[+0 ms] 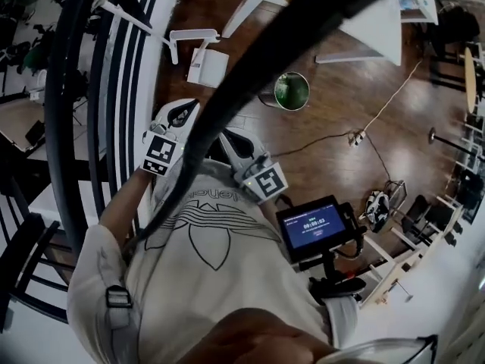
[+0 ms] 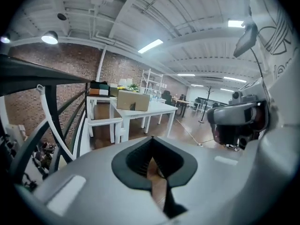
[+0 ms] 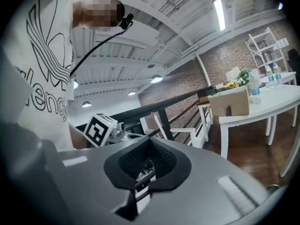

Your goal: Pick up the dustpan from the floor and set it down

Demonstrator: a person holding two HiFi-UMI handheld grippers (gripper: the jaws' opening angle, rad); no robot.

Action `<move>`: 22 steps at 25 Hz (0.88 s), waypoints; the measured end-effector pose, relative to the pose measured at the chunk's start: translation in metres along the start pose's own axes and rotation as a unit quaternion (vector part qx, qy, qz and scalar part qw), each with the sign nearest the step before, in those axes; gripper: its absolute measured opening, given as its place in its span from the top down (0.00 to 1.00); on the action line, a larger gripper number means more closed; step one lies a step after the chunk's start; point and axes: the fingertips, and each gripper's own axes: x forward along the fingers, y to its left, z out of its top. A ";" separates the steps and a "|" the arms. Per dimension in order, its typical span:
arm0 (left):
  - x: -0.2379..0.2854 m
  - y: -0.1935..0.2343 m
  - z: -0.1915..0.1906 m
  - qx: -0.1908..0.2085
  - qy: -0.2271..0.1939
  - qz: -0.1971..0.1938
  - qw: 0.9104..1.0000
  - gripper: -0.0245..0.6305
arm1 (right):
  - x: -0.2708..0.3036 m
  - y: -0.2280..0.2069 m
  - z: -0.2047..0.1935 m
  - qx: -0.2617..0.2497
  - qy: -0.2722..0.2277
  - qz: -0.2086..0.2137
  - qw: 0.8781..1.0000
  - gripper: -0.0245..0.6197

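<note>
Wooden floor [image 1: 333, 142] spread far below, with a white table [image 1: 371, 21], a green bucket [image 1: 292, 92] and a black railing [image 1: 114, 89] along the left. Lying on the boards by the table legs, well apart from both tools: a flat white thing with a raised handle, probably the dustpan [image 1: 207, 67]. Left gripper [image 2: 152, 165] held up near the white shirt [image 1: 204, 241], jaws pressed together on nothing, only floor showing through the notch. Right gripper [image 3: 145, 172] likewise raised, jaws closed and empty, pointed across at the other tool's marker cube [image 3: 99, 129]. Pickup not yet begun, by the look of it. Likely light, stiff plastic, smooth and a little slippery; thin pan wall apt to flex or skid if pinched at the lip. Best taken by the handle, close to where it meets the pan, to avoid swinging or tipping. Jaws to be opened first, then a long reach down
</note>
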 end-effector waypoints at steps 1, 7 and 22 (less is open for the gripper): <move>0.007 0.005 -0.004 0.004 0.006 -0.002 1.000 0.93 | 0.000 -0.002 -0.002 0.002 -0.001 -0.005 1.000 0.96; 0.042 0.043 -0.035 0.039 0.019 0.050 0.998 0.53 | -0.011 -0.009 -0.015 0.034 -0.012 -0.022 0.999 0.96; 0.121 0.143 -0.022 0.099 -0.002 0.130 0.986 0.83 | -0.057 0.009 -0.042 0.165 0.054 -0.095 0.980 0.96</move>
